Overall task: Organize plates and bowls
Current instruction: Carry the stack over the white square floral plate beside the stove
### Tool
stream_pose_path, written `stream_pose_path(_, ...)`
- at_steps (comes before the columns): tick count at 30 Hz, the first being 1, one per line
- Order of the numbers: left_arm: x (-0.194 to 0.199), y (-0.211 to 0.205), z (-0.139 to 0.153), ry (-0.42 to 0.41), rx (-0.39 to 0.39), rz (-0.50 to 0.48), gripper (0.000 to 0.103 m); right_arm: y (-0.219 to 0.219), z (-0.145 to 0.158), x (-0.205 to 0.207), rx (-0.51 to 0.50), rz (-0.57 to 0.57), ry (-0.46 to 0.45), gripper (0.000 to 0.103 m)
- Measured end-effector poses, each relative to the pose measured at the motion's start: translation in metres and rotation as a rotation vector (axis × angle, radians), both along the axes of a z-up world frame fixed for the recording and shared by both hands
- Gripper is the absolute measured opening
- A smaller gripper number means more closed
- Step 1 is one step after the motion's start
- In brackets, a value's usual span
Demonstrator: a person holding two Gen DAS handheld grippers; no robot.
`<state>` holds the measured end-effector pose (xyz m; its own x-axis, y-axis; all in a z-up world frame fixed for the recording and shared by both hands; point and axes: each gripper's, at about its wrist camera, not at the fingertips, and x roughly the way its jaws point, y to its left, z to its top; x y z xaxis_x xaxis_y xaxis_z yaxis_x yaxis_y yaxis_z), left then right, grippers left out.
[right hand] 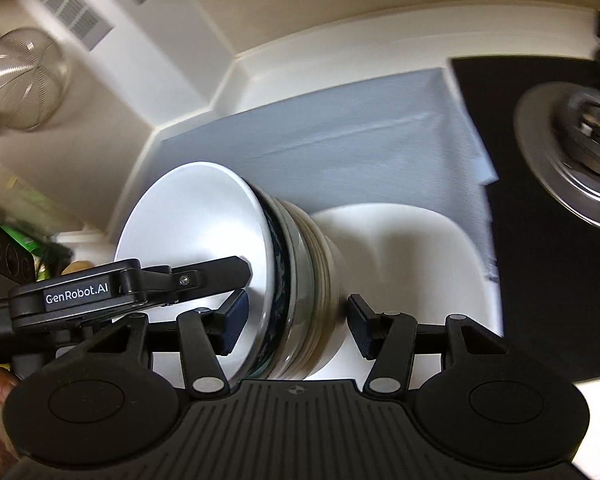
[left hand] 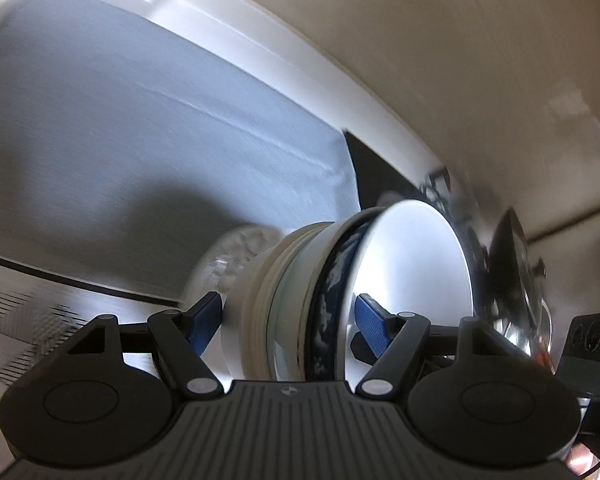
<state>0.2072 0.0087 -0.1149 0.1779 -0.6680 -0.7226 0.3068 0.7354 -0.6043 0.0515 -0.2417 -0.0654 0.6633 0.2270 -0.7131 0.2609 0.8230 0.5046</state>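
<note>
Two hand-held grippers, the left [left hand: 288, 318] and the right [right hand: 294, 322], each straddle a nested stack of bowls [right hand: 284, 276] turned on its side, jaws spread wide on either flank and not yet clamped. By the look of it, the stack is best held by closing evenly on both rims together, lest the white top bowl [left hand: 412, 264] slide off its blue-patterned neighbour [left hand: 332, 292]. Below lie a grey mat [right hand: 340, 136] on a white surface [right hand: 260, 64], a black mat [right hand: 540, 280], a white dish [right hand: 412, 248] and a wire strainer [right hand: 24, 84] hanging by the wall.

Home kitchen: stove burner [right hand: 580, 152], hanging wire strainer [right hand: 22, 84], stacked bowls [right hand: 236, 264]
</note>
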Motion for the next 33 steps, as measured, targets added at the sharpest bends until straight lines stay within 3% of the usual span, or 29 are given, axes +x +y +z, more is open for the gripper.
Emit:
stream_pose_path(7,-0.009,-0.038,-0.019,0.017,0.038,-0.074,0.077,-0.020,-0.029,-0.018,0.009,-0.056,0.061,0.056)
stream_pose_path(13,-0.005,-0.049,-0.038,0.057,0.092,-0.049,0.076,-0.026,-0.042,-0.013,0.033,-0.066,0.086,0.046)
stream_pose_path(21,-0.008,-0.043,-0.033,0.034,0.090,-0.043,0.076,-0.031,-0.045,-0.008,0.055,-0.034,0.089,0.041)
stream_pose_path(26,-0.016,-0.039,-0.023,-0.012,0.123,-0.066,0.085,-0.027,-0.044,-0.007,0.050,-0.014,0.095,0.041)
stream_pose_path(29,-0.020,-0.035,-0.015,-0.051,0.138,-0.076,0.089,-0.025,-0.043,-0.007,0.054,-0.010,0.097,0.043)
stream_pose_path(31,-0.022,-0.033,-0.007,-0.088,0.151,-0.077,0.102,-0.027,-0.040,-0.005,0.051,-0.009,0.083,0.046)
stream_pose_path(33,-0.026,-0.029,0.004,-0.134,0.148,-0.077,0.103,-0.026,-0.035,-0.008,0.035,-0.001,0.057,0.060)
